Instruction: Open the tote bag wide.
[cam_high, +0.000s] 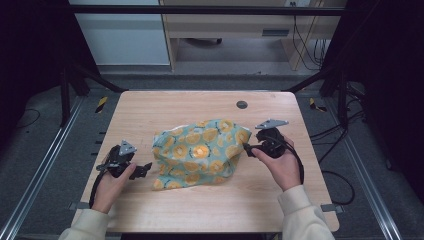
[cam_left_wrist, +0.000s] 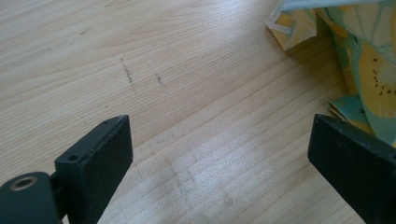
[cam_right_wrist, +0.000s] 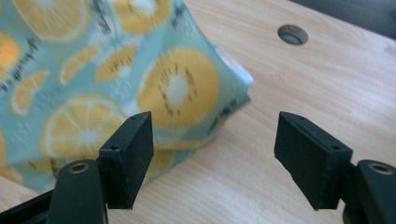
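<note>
Left gripper view looks along two black jaws standing wide apart with bare wood between them and nothing held; the fruit-print cloth (cam_left_wrist: 369, 70) lies just beyond the jaw at the right of that view, its folded edges resting on the table (cam_left_wrist: 187, 93); right gripper view has the other pair of jaws parted too, nothing pressed between the pads, a corner of the cloth (cam_right_wrist: 140, 79) rising just ahead of them and partly behind the jaw at the left; a round grommet hole (cam_right_wrist: 293, 34) sits farther off in the tabletop; high view places the left gripper (cam_high: 146, 169) just beside the cloth's near left edge and the right gripper (cam_high: 246, 149) at its right edge, each held in a hand with a pale sleeve; the cloth (cam_high: 200, 152) lies bunched in a loose heap at the middle of the wooden table (cam_high: 150, 107).
</note>
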